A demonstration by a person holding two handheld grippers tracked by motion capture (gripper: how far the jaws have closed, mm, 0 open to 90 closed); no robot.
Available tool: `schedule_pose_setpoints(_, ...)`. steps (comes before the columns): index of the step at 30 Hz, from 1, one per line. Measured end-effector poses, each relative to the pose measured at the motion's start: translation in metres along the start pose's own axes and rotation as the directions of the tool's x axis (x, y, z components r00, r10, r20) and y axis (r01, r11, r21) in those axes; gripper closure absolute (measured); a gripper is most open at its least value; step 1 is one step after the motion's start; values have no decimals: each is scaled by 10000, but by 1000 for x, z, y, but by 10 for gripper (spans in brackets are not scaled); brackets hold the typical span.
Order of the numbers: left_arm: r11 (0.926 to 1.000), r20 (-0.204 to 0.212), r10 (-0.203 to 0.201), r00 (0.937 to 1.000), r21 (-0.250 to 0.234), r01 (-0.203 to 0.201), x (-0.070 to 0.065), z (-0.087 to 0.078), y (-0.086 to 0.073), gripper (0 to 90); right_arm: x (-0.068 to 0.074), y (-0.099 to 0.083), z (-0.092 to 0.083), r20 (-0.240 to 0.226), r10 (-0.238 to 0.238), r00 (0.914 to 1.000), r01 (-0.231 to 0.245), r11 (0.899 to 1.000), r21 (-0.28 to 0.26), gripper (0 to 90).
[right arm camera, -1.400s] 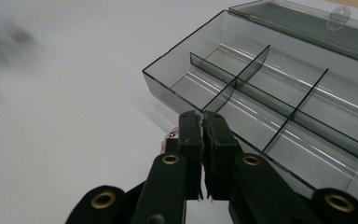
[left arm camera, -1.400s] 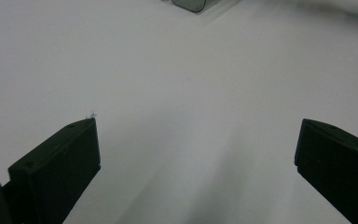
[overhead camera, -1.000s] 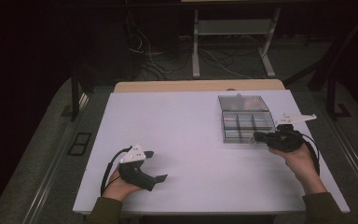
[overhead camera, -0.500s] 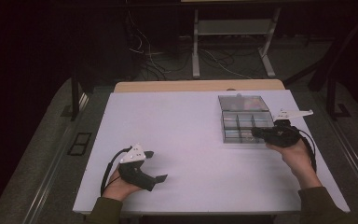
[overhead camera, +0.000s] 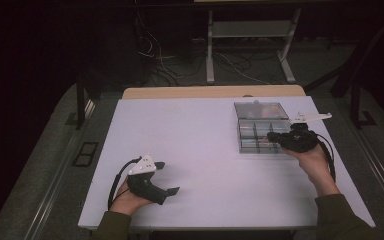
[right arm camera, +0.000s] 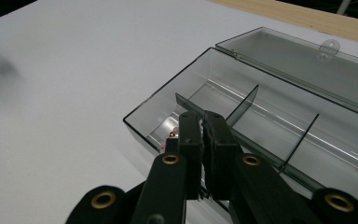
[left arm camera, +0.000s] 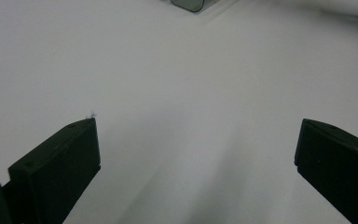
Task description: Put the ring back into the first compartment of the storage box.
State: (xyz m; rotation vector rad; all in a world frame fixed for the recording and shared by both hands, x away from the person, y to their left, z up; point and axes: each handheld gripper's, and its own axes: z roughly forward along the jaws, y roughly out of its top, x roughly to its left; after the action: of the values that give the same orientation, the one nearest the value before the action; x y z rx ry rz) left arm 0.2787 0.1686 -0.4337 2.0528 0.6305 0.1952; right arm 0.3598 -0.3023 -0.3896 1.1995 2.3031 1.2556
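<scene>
Clear box [right arm camera: 279,107]: right tongs [right arm camera: 203,122] closed, hiding pink item.

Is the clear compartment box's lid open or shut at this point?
Open. In the right gripper view the hinged lid lies folded back flat behind the compartment box, leaving its divided compartments exposed.

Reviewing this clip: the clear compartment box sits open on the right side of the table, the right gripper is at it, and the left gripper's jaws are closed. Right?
Not quite. The left gripper is open: the left gripper view shows its two jaws wide apart over the bare white table. The rest holds: the clear compartment box lies open at the table's right, with the right gripper at it.
</scene>
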Motion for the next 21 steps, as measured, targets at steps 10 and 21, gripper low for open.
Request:
schedule_pose_setpoints(10, 10000, 10, -4, 10000, -18, 4, 0, 0, 0, 0, -2, 6, 6, 24, 85, 10000, -85, 9999, -97, 859)
schedule_pose_setpoints(21, 10000, 9, -27, 10000, -25, 27, 0, 0, 0, 0, -5, 11, 13, 65, 111, 9999, -110, 9998, -152, 859)
